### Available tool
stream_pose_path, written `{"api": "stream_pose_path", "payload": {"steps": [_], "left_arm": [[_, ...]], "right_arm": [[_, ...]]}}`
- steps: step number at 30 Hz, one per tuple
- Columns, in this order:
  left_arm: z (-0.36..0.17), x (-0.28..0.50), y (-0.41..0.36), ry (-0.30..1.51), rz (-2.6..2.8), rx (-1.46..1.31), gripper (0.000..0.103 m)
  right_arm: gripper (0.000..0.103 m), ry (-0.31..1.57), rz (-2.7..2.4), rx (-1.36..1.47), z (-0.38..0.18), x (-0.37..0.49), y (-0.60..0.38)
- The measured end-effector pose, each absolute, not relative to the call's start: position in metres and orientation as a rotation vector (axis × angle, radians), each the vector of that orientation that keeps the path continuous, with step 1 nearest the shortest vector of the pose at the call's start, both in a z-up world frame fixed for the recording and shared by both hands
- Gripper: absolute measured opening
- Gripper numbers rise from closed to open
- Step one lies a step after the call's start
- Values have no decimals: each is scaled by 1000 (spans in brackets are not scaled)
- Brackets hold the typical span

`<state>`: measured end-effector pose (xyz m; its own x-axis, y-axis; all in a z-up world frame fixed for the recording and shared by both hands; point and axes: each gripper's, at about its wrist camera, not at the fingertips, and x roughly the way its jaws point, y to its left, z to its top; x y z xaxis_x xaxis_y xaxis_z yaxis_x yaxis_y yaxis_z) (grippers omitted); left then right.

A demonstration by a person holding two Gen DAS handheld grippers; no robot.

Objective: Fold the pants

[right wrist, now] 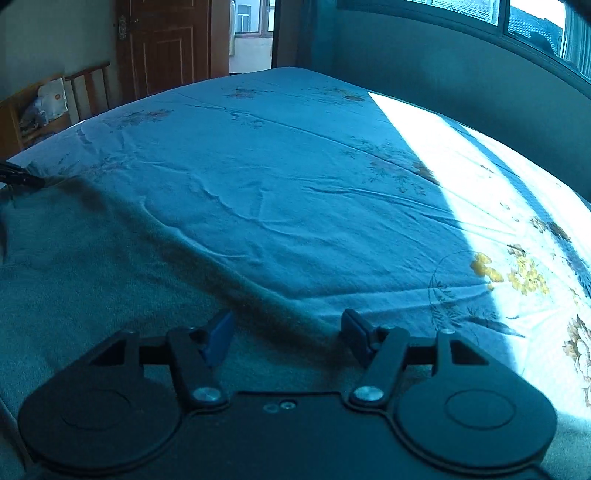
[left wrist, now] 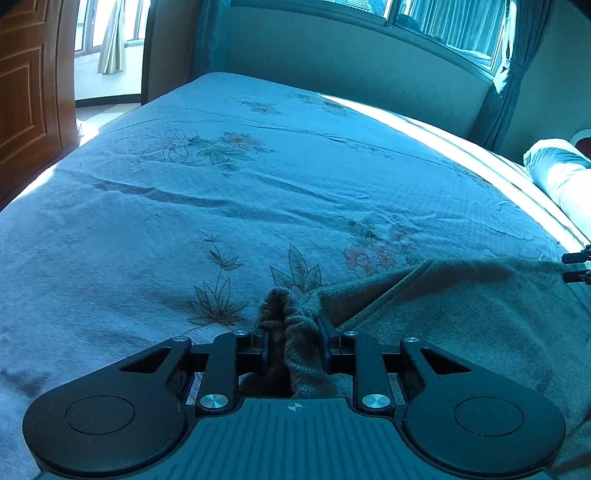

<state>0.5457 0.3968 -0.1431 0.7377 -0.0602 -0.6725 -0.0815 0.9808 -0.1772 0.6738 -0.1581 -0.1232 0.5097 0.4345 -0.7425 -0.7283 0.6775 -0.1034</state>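
Pinching a bunched corner of the fuzzy grey-brown pants (left wrist: 461,314), your left gripper (left wrist: 293,347) has its blue pads pressed in on the gathered cloth, which stands up in a thick fold between them. From that corner the pants run flat to the right across the light blue flowered bedsheet (left wrist: 221,206), their far edge a straight line on the sheet. At the right border of the left wrist view you can see two black finger tips of your right gripper (left wrist: 577,266) over that far end of the cloth.

In the right wrist view your right gripper (right wrist: 288,336) holds its two blue pads spread apart, with the edge of the pants lying on the bed between and below them; the pads do not press on the cloth. The garment fills the lower left of that view, and the dark tip of your left gripper (right wrist: 22,177) sits at its far corner by the left border.

Beyond the pants the bedsheet lies creased, with a band of bright sunlight along its right side. A white rolled pillow (left wrist: 561,177) rests at the bed's right edge. Farther back you have a brown wooden door (right wrist: 166,44), a wooden chair (right wrist: 88,92) with bags beside it, a window (left wrist: 443,22) and a grey-blue curtain (left wrist: 506,85).
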Motion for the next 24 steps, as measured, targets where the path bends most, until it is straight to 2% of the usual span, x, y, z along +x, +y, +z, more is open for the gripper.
{"api": "stream_pose_path", "payload": {"steps": [6, 8, 10, 11, 16, 24], "left_arm": [[-153, 550, 396, 742, 31, -208, 25], [-156, 554, 394, 745, 38, -198, 25], [-156, 556, 393, 750, 34, -192, 24], [-154, 555, 395, 745, 27, -201, 22], [-128, 530, 398, 642, -33, -178, 20], [-51, 451, 395, 433, -196, -99, 20]], "right_arm": [[50, 784, 719, -486, -137, 683, -139], [38, 785, 715, -482, -139, 680, -136], [4, 779, 705, -498, -137, 676, -130], [1, 776, 693, -506, -133, 672, -128], [0, 729, 681, -467, -95, 645, -140], [0, 604, 707, -535, -12, 529, -170]]}}
